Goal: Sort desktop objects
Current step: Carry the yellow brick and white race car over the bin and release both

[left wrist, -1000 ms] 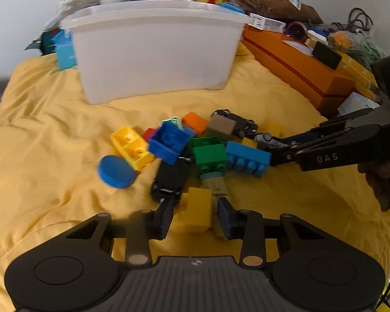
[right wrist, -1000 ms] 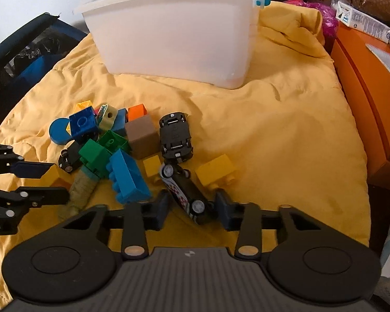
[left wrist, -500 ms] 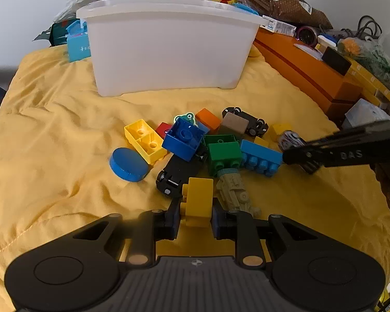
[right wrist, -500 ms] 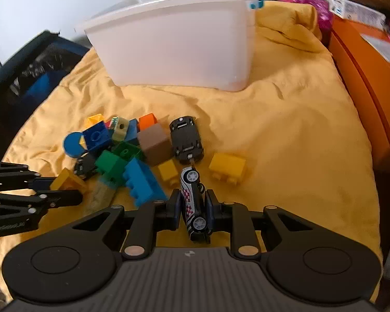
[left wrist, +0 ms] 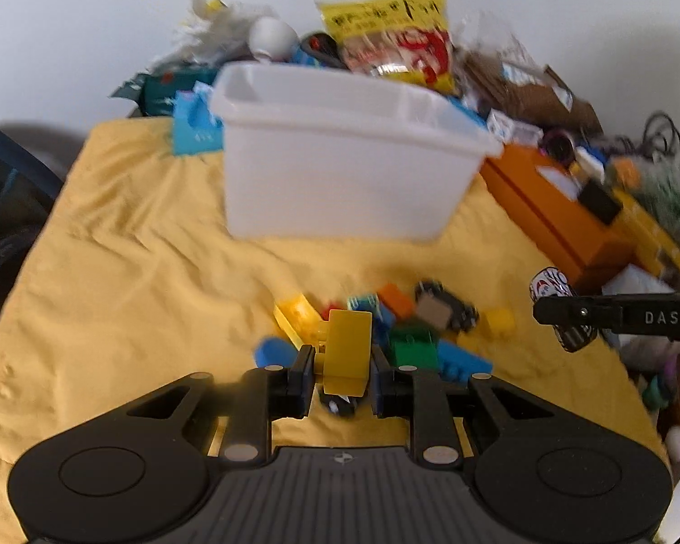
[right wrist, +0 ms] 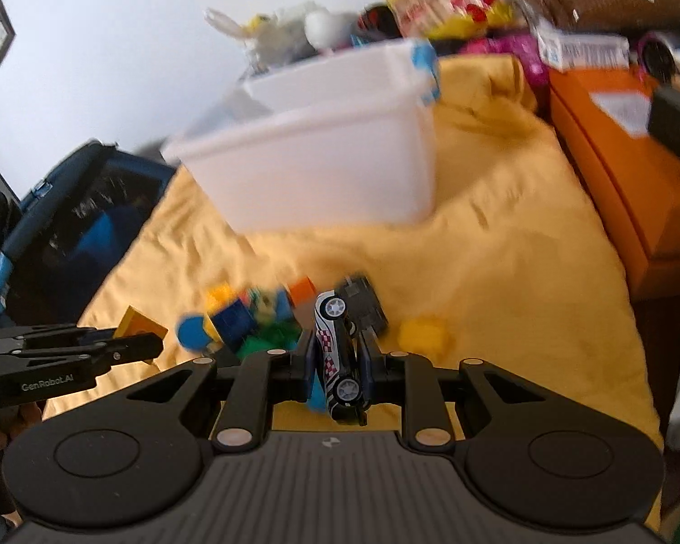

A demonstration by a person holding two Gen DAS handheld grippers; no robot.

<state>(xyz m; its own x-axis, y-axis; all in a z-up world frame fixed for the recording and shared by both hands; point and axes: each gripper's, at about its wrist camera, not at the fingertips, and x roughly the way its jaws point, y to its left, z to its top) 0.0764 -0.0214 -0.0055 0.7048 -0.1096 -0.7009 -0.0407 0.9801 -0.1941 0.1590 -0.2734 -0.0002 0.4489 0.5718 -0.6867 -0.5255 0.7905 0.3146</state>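
My left gripper [left wrist: 342,369] is shut on a yellow brick [left wrist: 347,349] and holds it above the toy pile [left wrist: 399,326] on the yellow cloth. My right gripper [right wrist: 337,362] is shut on a black and white toy car [right wrist: 337,353], lifted above the cloth. The car also shows in the left wrist view [left wrist: 560,313] at the right. The yellow brick shows in the right wrist view [right wrist: 140,328] at the left. A white bin [left wrist: 340,172] stands beyond the pile, also seen in the right wrist view [right wrist: 322,158].
Bricks, a blue disc [left wrist: 274,353] and a black toy car [right wrist: 362,306] lie on the yellow cloth [left wrist: 136,272]. An orange box [left wrist: 553,213] stands at the right. Bags and clutter [left wrist: 385,27] sit behind the bin. A dark chair [right wrist: 59,226] is at the left.
Both grippers have risen from the cloth with their loads, the left with the yellow brick, the right with the toy car, and both views have tilted up toward the bin.
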